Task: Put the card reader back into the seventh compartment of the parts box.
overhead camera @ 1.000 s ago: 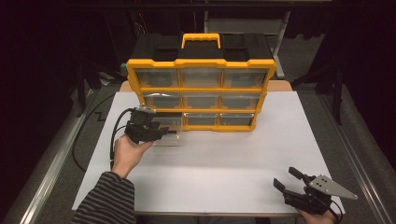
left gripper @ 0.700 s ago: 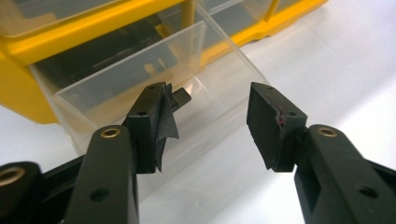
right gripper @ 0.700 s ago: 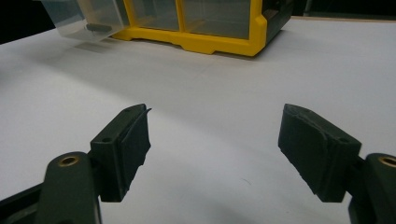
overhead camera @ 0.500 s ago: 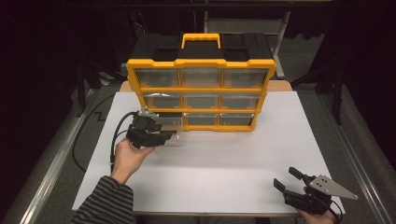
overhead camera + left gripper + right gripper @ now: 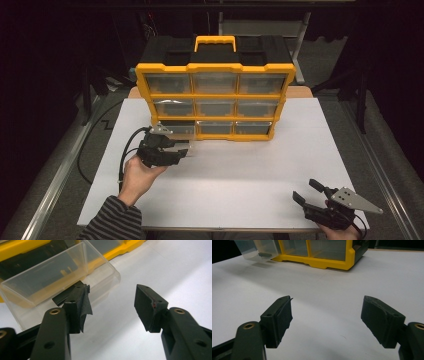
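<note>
From the high view: yellow-and-black drawer organizer (image 5: 215, 92) standing upright at the far middle of the white desk (image 5: 250, 165), nine clear drawers in three rows, yellow carry handle (image 5: 215, 42) on top. Bottom-left slot open, its clear drawer (image 5: 176, 132) pulled out toward the near side, resting partly forward of the frame. Left hand-held gripper (image 5: 181, 151) just in front of that drawer, held from below by a hand (image 5: 137, 175) in a striped sleeve (image 5: 107, 222), black cable (image 5: 125, 155) looping off to the left. Right hand-held gripper (image 5: 306, 191) low at the near right corner of the desk, well apart from the organizer, grey three-cornered plate (image 5: 356, 200) on top.

From the left gripper view: jaws spread apart, nothing between them; left pad (image 5: 81, 305) close beside the drawer's (image 5: 57, 280) front wall, contact hard to judge. Drawer walls transparent, tilted across the frame, a small dark shape at its front edge, too unclear to name. Loose black tape curling off that pad.

From the right gripper view: jaws wide apart over bare desk (image 5: 324, 292), closing on nothing. Organizer's (image 5: 322, 255) lower row cut off by the top edge; pulled-out drawer (image 5: 257, 248) at upper left, only partly in frame.

Drawer contents not readable from the high view; surroundings beyond the desk dark.
</note>
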Motion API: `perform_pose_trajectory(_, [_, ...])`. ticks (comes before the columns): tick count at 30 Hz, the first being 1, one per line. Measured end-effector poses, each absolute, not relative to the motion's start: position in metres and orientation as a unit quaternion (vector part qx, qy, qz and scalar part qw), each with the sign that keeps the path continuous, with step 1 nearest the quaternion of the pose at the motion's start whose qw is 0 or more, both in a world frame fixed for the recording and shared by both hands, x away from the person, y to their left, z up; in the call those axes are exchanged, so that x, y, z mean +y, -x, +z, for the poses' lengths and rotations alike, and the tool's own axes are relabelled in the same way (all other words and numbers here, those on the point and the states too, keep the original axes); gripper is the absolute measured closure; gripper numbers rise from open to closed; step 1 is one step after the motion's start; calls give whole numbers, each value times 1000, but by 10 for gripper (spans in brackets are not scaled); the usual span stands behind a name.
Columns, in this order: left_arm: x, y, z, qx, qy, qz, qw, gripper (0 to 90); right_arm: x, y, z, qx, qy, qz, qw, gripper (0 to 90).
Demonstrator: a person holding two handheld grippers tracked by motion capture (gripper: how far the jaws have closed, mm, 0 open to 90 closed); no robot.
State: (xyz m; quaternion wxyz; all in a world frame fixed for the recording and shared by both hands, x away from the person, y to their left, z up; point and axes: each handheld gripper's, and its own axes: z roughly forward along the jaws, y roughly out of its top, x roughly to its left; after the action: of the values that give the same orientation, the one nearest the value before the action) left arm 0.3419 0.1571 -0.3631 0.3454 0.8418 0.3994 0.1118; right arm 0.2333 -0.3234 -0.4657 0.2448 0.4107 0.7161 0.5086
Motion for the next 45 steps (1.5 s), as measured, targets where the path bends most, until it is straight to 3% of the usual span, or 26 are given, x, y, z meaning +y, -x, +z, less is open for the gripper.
perform_pose_trajectory(45, [174, -312, -392, 398, -831, 121, 370, 413, -324, -234, -466, 716, -413, 507, 245, 253])
